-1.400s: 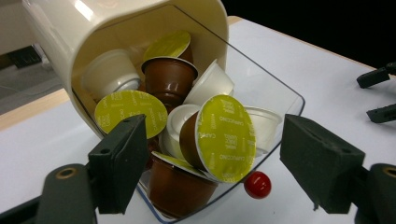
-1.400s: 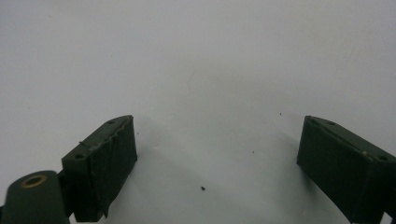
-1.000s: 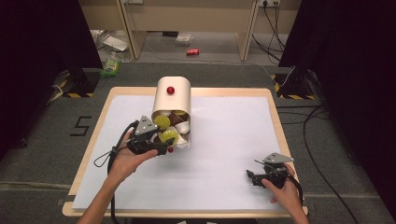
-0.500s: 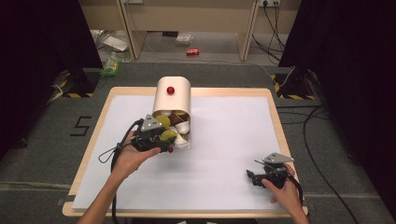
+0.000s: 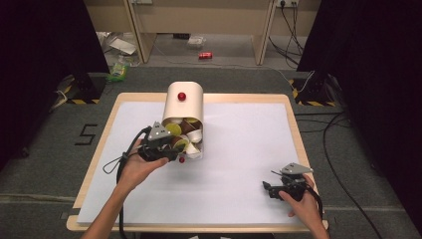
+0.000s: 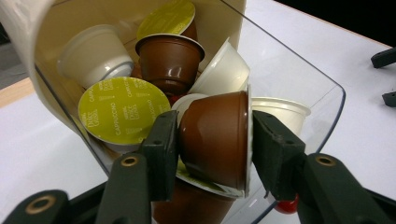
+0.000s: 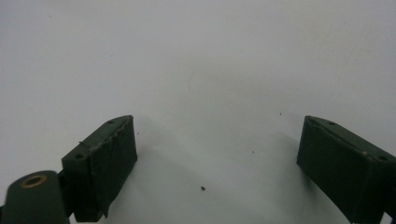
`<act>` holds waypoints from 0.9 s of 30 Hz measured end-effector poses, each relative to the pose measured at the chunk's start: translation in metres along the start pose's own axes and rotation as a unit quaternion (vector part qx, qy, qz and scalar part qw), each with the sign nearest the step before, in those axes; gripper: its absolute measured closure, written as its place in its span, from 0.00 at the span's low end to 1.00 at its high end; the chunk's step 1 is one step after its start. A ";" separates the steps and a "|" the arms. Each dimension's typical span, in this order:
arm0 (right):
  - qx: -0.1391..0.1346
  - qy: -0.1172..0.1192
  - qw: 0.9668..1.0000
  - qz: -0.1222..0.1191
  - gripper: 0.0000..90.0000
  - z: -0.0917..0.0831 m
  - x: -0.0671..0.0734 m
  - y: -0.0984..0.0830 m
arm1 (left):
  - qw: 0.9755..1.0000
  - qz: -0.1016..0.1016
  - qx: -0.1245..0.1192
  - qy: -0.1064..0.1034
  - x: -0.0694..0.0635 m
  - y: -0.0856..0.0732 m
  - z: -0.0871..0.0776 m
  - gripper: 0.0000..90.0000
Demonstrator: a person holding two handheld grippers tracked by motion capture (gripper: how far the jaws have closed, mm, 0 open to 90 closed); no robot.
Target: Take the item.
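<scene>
High view: one cream bin (image 5: 184, 107) is lying on its side on the white sheet (image 5: 239, 164), its open mouth facing near, with pods spilling at the mouth; their number cannot be told from here. One red knob (image 5: 182, 96) is sitting on the bin's top, and one small red ball (image 5: 182, 160) is lying on the sheet just beside the mouth. Two grippers are working. The left gripper (image 5: 171, 149) is reaching into the mouth from the left. The right gripper (image 5: 272, 188) is resting near the sheet's near right corner, well apart from the bin. The sheet's middle and right are lying open, with wooden rim (image 5: 293, 134) showing on every side. Since a second ago the left gripper has pushed slightly farther right into the pods; the right one has stayed put.

Left gripper view: about seven pods are showing. The jaws are clamped on a brown pod (image 6: 217, 140), one on its base, one on its lid. A green lid (image 6: 123, 109) is sitting left of it, a second brown pod (image 6: 169, 60) and white pods (image 6: 93, 56) farther in. A clear lip (image 6: 303, 79) is edging the mouth at right.

Right gripper view: the jaws are standing wide apart over bare sheet (image 7: 196, 60), holding nothing.
</scene>
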State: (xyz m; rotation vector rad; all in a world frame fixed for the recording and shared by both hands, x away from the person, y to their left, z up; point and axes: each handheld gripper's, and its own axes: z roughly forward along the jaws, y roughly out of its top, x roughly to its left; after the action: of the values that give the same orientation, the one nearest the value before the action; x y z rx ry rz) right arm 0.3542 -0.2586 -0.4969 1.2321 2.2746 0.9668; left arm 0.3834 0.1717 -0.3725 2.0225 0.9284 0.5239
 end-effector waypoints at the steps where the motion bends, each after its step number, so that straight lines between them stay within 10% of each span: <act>1: 0.000 0.000 1.000 0.001 0.14 0.000 0.000 0.000 | 1.000 0.002 -0.001 0.001 0.000 0.000 0.000 0.59; 27: 0.000 0.000 1.000 0.000 0.14 0.000 0.000 0.000 | 0.999 -0.002 -0.037 0.014 0.007 0.008 -0.029 0.60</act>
State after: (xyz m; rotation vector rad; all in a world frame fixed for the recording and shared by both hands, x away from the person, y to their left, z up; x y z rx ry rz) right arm 0.3541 -0.2587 -0.4969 1.2333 2.2749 0.9667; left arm 0.3727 0.1888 -0.3488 1.9514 0.9158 0.5777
